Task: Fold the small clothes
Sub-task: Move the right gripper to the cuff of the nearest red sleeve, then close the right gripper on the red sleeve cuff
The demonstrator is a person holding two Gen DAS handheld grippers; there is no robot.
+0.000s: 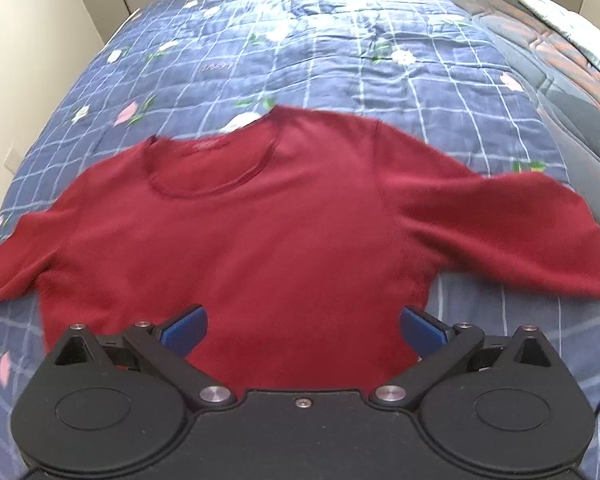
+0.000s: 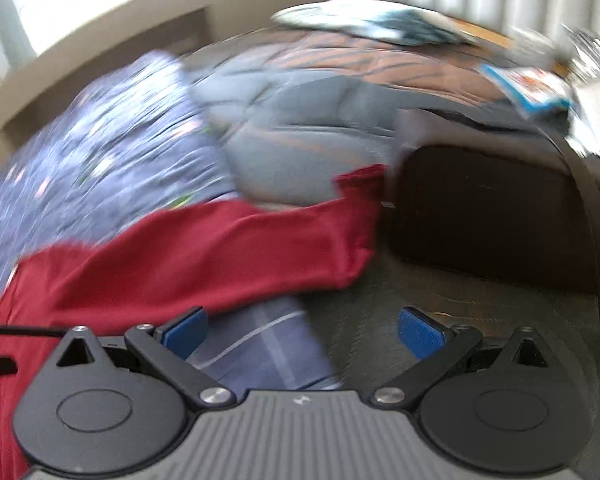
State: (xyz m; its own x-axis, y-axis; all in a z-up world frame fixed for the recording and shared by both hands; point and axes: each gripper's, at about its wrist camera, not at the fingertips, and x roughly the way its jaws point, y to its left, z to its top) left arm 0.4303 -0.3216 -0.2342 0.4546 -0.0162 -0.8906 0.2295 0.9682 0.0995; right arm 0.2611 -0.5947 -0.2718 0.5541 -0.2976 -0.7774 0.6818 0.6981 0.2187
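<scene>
Left gripper [image 1: 304,330]: jaws spread wide, nothing held between the blue pads [image 1: 184,330]. It is positioned above the lower body of the red sweater [image 1: 260,232], with the pads framing the fabric near the hem; whether contact is made cannot be told.

Right gripper [image 2: 302,332]: jaws also spread wide, nothing gripped. Between its fingers, a strip of the quilt edge and grey floor [image 2: 440,292] are seen. The sweater's sleeve [image 2: 228,248] lies just ahead of it and to its left, the cuff end pointing toward a dark panel at the bed's side [image 2: 488,224]. This view is heavily motion-blurred, so fine detail is not readable.

The sweater is laid front-up on a blue checked floral quilt [image 1: 300,48], neckline away from the left camera, both sleeves spread outward. In the left view one sleeve [image 1: 520,232] reaches toward the right edge of the frame, slightly blurred, and the other runs off the left edge.

Beyond the quilt, a grey and rust-coloured padded comforter [image 2: 320,120] is bunched at the far side of the bed, with a pale patterned pillow [image 2: 364,20] on top. Beige walls are seen behind, and a bright window in the right view.
</scene>
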